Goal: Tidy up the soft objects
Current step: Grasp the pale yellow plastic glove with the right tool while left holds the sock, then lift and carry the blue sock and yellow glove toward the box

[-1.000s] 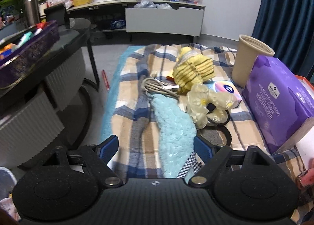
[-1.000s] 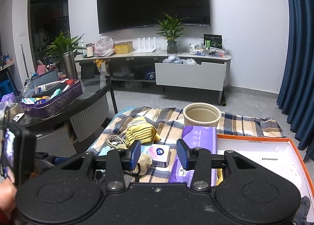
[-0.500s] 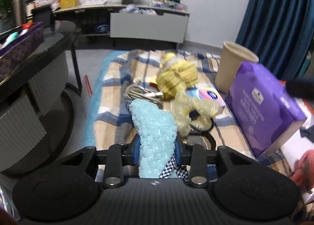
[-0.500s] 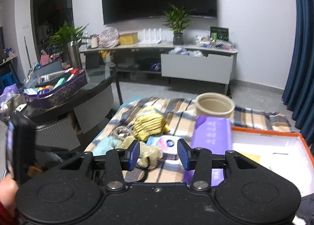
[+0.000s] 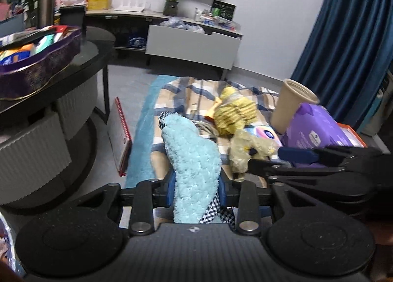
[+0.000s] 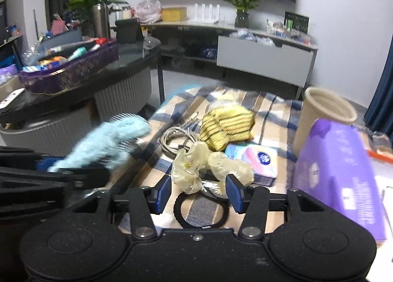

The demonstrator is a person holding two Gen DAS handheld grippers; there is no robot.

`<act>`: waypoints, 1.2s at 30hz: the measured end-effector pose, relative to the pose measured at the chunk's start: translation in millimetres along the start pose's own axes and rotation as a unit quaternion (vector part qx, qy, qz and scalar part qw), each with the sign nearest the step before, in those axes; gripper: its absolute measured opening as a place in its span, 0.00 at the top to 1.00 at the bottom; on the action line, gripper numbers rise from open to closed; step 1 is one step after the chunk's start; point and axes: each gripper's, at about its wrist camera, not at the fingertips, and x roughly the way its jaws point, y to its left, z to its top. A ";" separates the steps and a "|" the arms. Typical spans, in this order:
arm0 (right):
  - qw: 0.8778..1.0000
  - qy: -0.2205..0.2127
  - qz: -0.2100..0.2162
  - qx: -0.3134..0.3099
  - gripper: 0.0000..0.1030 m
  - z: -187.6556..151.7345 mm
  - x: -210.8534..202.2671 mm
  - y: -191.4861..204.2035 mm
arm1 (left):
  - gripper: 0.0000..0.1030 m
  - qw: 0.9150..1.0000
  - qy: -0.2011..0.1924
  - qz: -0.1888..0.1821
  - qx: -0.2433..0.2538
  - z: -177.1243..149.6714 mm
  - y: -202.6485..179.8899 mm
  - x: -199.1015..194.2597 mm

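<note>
Lifted since 1 second ago, the fluffy light-blue chenille cloth with a black-and-white checked edge [image 5: 194, 169] now hangs above the plaid blanket [image 5: 194, 90] instead of lying on it, and the left gripper [image 5: 196, 191], whose jaws stood wide apart then, is clamped on its lower end. From the right wrist view the same cloth [image 6: 105, 142] sticks up and out at a tilt, clear of the bedding. The right gripper [image 6: 199, 193] has come down low over the blanket, its 2 blue-padded fingers [image 6: 163, 192] spread apart on either side of a pale-yellow sheer scrunchie with daisies [image 6: 196, 169], not touching it that I can tell. Just behind lies a yellow striped knitted cloth [image 6: 226, 124], with a coil of grey cable [image 6: 176, 138] beside it and a pink-and-blue tissue pack [image 6: 255, 161] to the right. A purple wipes package [image 6: 341, 174] leans near a beige paper cup [image 6: 321, 115].
</note>
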 end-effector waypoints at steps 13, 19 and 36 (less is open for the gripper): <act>0.999 0.027 -0.017 -0.011 0.85 -1.9 69.1 15.7 | 0.67 1.000 -0.014 0.023 -0.009 9.1 4.8 9.4; 1.000 -0.023 -0.020 -0.009 0.87 -0.4 24.9 9.1 | 0.67 0.999 -0.023 0.026 -0.001 11.4 -3.8 5.1; 0.993 -0.116 -0.027 0.023 0.87 21.6 -102.2 -51.1 | 0.67 0.998 -0.048 0.016 0.029 37.6 -54.4 -10.2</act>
